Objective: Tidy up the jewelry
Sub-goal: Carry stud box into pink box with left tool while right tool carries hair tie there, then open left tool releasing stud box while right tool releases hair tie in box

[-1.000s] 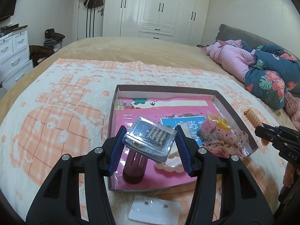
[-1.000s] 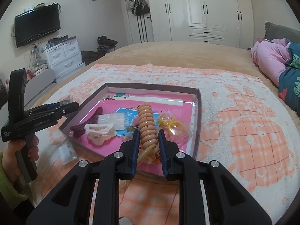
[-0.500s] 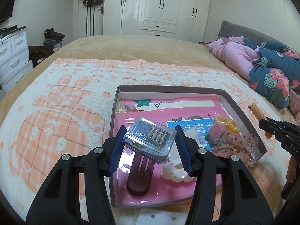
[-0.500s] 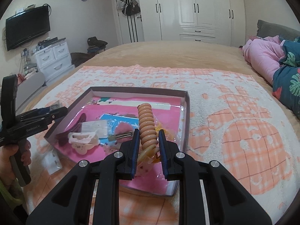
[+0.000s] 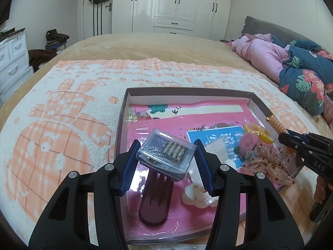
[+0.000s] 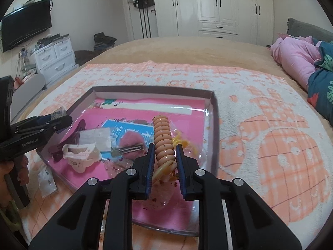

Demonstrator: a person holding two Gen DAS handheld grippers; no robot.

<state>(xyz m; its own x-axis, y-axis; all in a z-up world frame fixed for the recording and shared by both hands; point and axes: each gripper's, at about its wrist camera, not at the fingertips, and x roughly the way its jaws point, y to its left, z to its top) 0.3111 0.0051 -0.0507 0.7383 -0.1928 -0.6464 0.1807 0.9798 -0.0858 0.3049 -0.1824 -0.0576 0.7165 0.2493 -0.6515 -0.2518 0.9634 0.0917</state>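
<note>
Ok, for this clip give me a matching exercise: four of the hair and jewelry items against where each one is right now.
Things:
1. clear rhinestone case
2. peach spiral hair tie
3. maroon hair claw
4. small clear packet

Places:
A. lying in the tray
B. held in the right gripper
C. on the blanket, outside the tray
D. held in the left gripper

Pairs: 1-D, 2-B, 3-A, 4-C

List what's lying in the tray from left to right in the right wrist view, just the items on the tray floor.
Maroon hair clip → white claw clip → pink pompom clip → yellow hair ties, all inside the tray.
</note>
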